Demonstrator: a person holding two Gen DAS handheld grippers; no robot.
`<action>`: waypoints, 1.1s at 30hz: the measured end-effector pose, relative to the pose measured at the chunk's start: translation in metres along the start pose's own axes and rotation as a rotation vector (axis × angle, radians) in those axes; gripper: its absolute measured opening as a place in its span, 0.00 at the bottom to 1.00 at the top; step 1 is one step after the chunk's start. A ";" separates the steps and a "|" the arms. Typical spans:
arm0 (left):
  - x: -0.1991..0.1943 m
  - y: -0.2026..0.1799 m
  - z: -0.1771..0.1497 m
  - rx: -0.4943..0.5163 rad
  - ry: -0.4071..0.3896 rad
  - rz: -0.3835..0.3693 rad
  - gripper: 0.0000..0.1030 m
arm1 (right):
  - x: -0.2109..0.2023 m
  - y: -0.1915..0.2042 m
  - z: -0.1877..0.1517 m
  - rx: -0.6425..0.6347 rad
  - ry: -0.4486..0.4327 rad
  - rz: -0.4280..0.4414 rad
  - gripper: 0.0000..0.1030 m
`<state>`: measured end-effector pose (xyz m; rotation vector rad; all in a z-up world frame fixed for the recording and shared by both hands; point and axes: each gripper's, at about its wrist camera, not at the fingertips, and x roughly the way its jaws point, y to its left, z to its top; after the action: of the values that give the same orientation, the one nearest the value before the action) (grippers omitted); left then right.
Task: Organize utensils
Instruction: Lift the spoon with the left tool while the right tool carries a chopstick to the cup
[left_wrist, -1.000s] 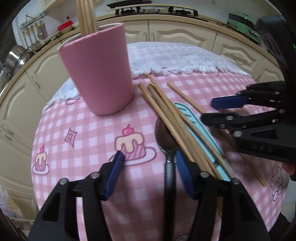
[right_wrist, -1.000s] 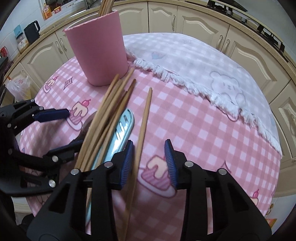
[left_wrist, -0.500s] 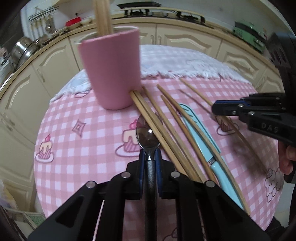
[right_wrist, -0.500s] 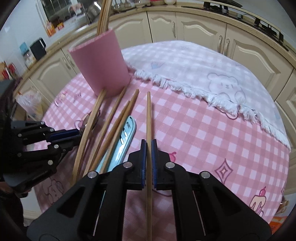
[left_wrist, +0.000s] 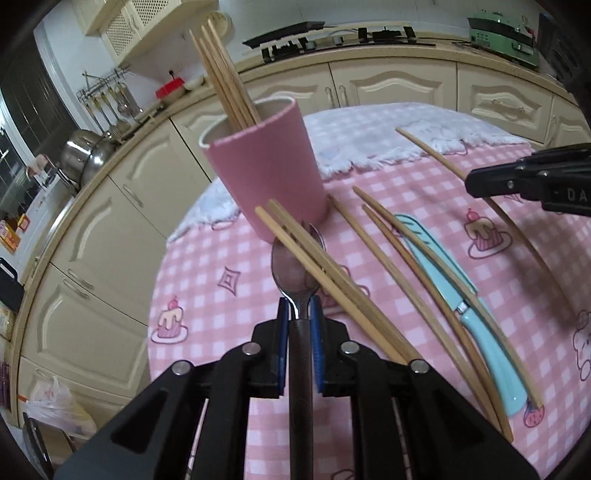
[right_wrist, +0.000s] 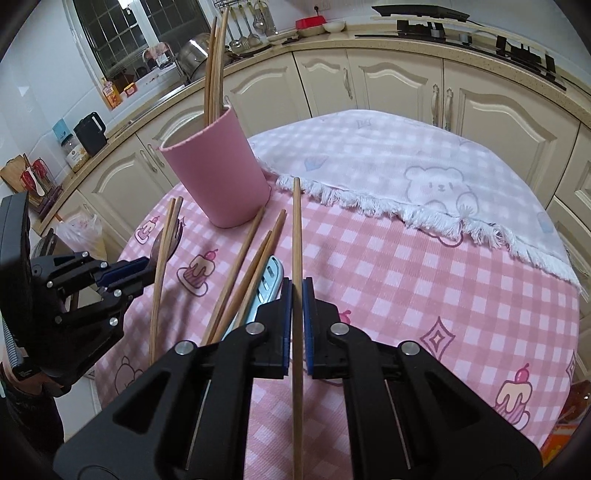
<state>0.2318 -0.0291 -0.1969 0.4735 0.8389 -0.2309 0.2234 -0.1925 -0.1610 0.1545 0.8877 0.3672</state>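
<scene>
A pink cup (left_wrist: 264, 173) with several wooden chopsticks (left_wrist: 221, 74) standing in it sits on the pink checked tablecloth (left_wrist: 207, 280); it also shows in the right wrist view (right_wrist: 218, 177). My left gripper (left_wrist: 300, 314) is shut on a dark metal spork (left_wrist: 293, 269), lifted above the table with two chopsticks (left_wrist: 332, 280) resting across it. My right gripper (right_wrist: 296, 295) is shut on a single chopstick (right_wrist: 296, 229), raised and pointing toward the cup. Loose chopsticks (right_wrist: 251, 269) and a light blue knife (left_wrist: 454, 295) lie on the cloth.
A white fringed bear cloth (right_wrist: 424, 177) covers the far part of the round table. Cream kitchen cabinets (right_wrist: 369, 81) curve around behind it. The left gripper (right_wrist: 125, 275) shows at the left in the right wrist view.
Both grippers were open a second ago and then shut, the left on the spork, the right on a chopstick. Both have since lifted their pieces off the cloth.
</scene>
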 end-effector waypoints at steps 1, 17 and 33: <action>-0.001 0.000 0.000 0.009 -0.004 0.022 0.10 | -0.002 0.001 0.000 -0.001 -0.006 0.001 0.06; -0.033 0.056 -0.002 -0.329 -0.288 -0.011 0.10 | -0.027 0.018 0.013 -0.039 -0.117 0.054 0.06; -0.056 0.115 0.030 -0.525 -0.586 -0.120 0.10 | -0.047 0.023 0.055 0.008 -0.335 0.134 0.06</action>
<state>0.2585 0.0570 -0.1022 -0.1421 0.3254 -0.2329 0.2338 -0.1879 -0.0863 0.2755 0.5500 0.4470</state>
